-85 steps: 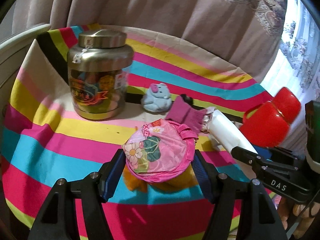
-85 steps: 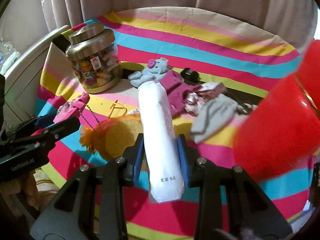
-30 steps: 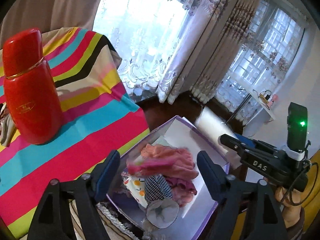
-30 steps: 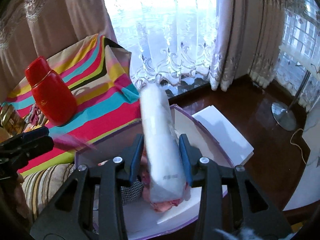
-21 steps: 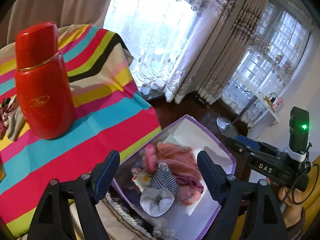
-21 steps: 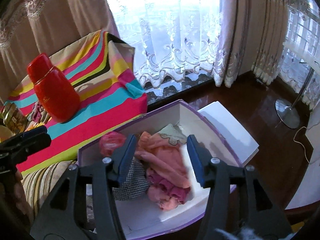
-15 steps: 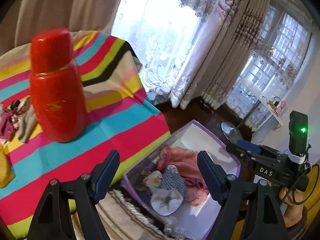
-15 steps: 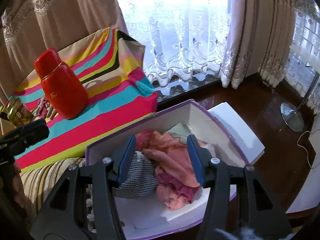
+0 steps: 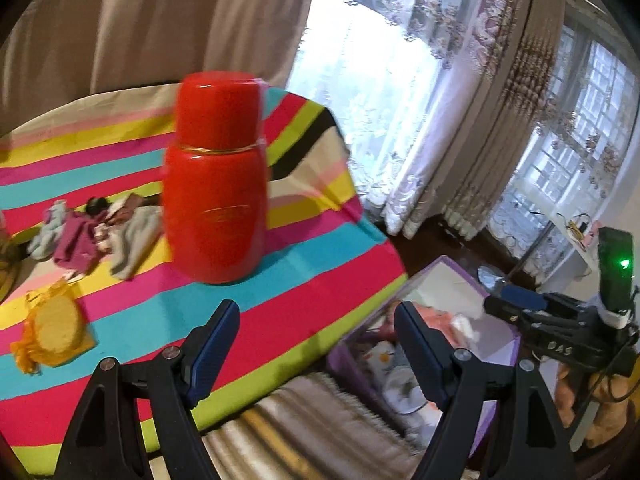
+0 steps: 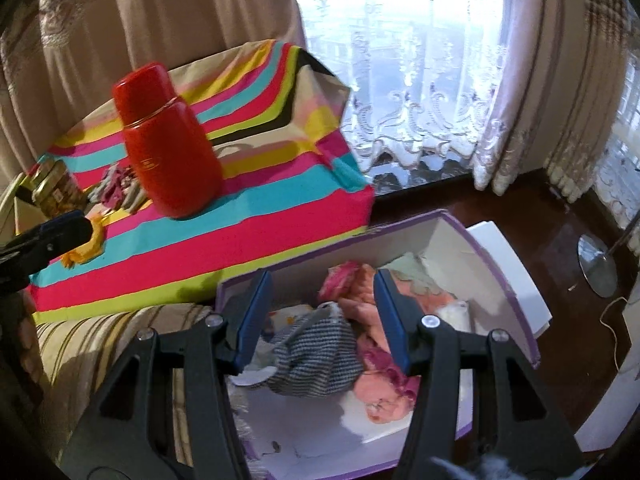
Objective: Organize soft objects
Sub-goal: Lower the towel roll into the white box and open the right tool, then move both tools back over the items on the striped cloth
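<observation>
flask: red flask (image 9: 216,184) upright on striped cloth (image 9: 304,280), blurred
jar: metal-lidded jar (image 10: 54,188) at cloth's far left edge, partly hidden
curtains: beige curtain (image 10: 160,12) behind, lace curtain (image 10: 400,72) over window
floor: dark wood floor (image 10: 560,240), lamp base (image 10: 598,268) on it

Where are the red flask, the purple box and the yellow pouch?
red flask (image 9: 216,216), left wrist view, middle of its body
purple box (image 10: 500,276), right wrist view, its far inner wall
yellow pouch (image 9: 54,330), left wrist view, its centre

Both wrist views downward, box (image 10: 500,280) shared
</observation>
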`<state>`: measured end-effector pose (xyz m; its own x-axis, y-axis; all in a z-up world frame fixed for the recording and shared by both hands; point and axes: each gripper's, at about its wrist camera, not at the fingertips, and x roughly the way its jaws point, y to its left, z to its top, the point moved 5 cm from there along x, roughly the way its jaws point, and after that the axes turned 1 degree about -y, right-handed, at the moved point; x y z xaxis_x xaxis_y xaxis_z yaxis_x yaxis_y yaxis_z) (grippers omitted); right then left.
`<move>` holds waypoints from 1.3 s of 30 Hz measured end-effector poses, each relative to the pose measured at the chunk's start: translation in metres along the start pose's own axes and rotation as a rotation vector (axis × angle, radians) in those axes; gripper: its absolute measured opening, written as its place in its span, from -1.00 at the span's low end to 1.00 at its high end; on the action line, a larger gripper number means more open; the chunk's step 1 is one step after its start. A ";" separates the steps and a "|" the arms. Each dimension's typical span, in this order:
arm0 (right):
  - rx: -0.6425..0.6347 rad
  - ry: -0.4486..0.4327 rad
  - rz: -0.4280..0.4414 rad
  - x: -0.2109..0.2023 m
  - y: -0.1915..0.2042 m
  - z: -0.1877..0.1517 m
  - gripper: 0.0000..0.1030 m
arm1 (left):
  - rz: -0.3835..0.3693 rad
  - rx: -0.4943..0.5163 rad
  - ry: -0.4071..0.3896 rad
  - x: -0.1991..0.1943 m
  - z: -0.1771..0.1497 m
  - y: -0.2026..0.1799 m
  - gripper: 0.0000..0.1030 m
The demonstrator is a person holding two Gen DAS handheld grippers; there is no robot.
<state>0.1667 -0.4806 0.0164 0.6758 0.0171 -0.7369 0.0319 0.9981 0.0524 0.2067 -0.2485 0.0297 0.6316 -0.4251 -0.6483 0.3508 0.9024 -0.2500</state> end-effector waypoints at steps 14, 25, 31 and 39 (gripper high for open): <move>-0.102 0.010 0.059 0.007 0.056 0.003 0.10 | 0.136 -0.153 -0.020 -0.033 -0.022 0.103 0.56; -0.162 0.037 0.127 0.019 0.106 0.004 0.10 | 0.278 -0.307 -0.025 -0.065 -0.046 0.204 0.56; -0.189 0.055 0.153 0.028 0.130 0.005 0.10 | 0.323 -0.350 -0.011 -0.071 -0.059 0.240 0.56; -0.221 0.074 0.193 0.043 0.168 0.007 0.10 | 0.329 -0.326 0.067 -0.057 -0.067 0.251 0.63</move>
<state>0.2062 -0.3127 -0.0018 0.5982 0.2043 -0.7749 -0.2590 0.9643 0.0543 0.2123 0.0068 -0.0438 0.6232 -0.1169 -0.7733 -0.1028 0.9680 -0.2292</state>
